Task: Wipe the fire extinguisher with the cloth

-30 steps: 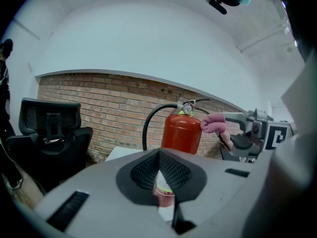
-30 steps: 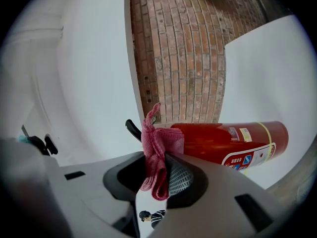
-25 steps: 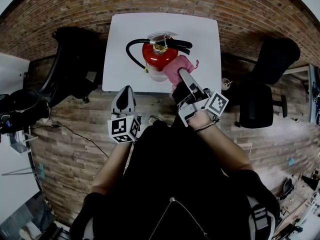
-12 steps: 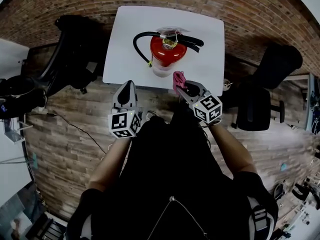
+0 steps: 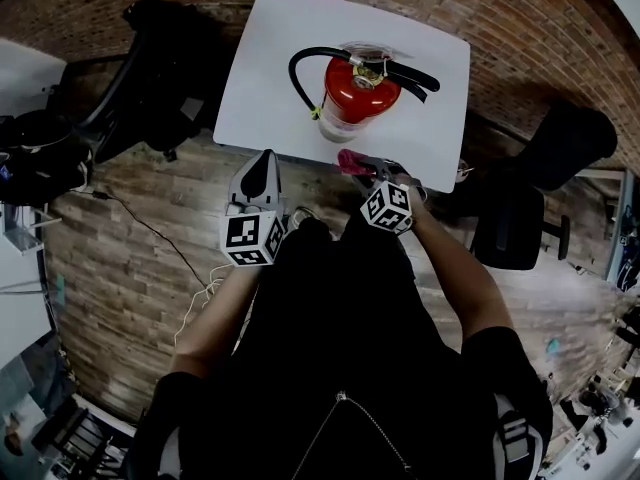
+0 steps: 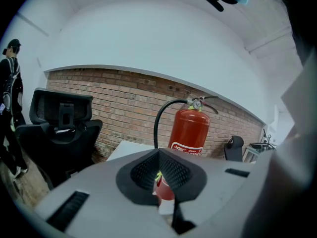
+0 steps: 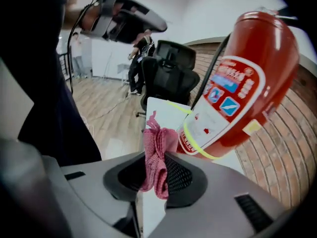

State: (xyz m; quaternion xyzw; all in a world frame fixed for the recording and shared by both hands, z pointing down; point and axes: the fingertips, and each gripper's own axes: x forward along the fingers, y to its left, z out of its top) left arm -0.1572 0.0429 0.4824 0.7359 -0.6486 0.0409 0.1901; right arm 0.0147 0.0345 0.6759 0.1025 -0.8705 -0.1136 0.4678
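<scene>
So the right gripper (image 5: 362, 166) has backed off since a second ago. It was pressed up against the fire extinguisher (image 5: 360, 93) and now sits at the front edge of the white table (image 5: 270, 58), just clear of the red tank. Its jaws are clamped on the bunched pink cloth (image 7: 154, 162), which pokes out past the tips. The extinguisher stands upright near that front edge, black hose (image 5: 300, 68) looping off to its left. The left gripper (image 5: 264, 168) hangs in front of the table, jaws closed together with nothing in them.
</scene>
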